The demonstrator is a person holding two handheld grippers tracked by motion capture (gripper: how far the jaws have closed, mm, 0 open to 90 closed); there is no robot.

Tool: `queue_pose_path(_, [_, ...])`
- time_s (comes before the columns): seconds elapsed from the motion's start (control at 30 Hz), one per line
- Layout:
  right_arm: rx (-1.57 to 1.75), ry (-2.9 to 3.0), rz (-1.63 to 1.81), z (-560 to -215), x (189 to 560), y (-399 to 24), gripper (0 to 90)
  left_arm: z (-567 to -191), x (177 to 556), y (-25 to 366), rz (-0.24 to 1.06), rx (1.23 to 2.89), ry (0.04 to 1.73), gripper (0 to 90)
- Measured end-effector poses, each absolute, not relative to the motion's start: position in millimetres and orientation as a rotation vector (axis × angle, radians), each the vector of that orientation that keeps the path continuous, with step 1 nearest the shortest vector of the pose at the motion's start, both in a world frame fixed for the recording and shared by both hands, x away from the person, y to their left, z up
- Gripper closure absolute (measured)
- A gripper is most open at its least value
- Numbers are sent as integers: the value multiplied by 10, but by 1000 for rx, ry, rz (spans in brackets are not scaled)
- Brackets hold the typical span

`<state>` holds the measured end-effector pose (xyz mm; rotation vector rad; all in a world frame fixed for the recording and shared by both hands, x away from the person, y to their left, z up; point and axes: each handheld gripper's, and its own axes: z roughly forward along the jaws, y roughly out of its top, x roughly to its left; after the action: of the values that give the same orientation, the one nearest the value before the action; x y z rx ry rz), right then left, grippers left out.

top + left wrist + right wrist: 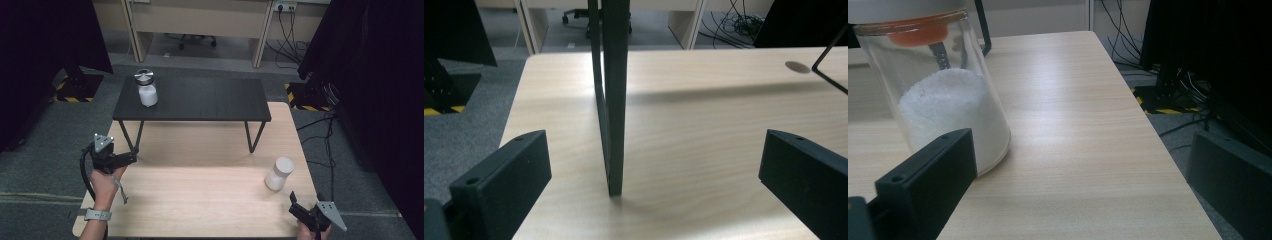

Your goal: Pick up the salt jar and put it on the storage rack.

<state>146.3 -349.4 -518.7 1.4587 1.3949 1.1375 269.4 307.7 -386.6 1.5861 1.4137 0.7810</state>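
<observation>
Right gripper (pixel 300 209), jaws standing apart, nearing glass jar (pixel 278 174) of white granules: centring before closing advised.

Left gripper (pixel 134 157) low at left, jaws spread wide, empty. Right gripper (pixel 295 204) near bottom right, jaws apart, empty.
</observation>
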Motion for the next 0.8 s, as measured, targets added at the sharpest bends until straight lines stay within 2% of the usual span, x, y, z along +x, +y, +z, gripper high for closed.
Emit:
queue_pose_path(0.23, [1457, 1399, 1137, -5185, 1464, -3494, 3, -4107, 2514, 3122, 790, 1586, 1394, 0])
queue_pose_path(0.8, [1442, 1417, 1137, -5186, 1463, -3508, 3, -4473, 2313, 3227, 715, 1578, 1501, 0])
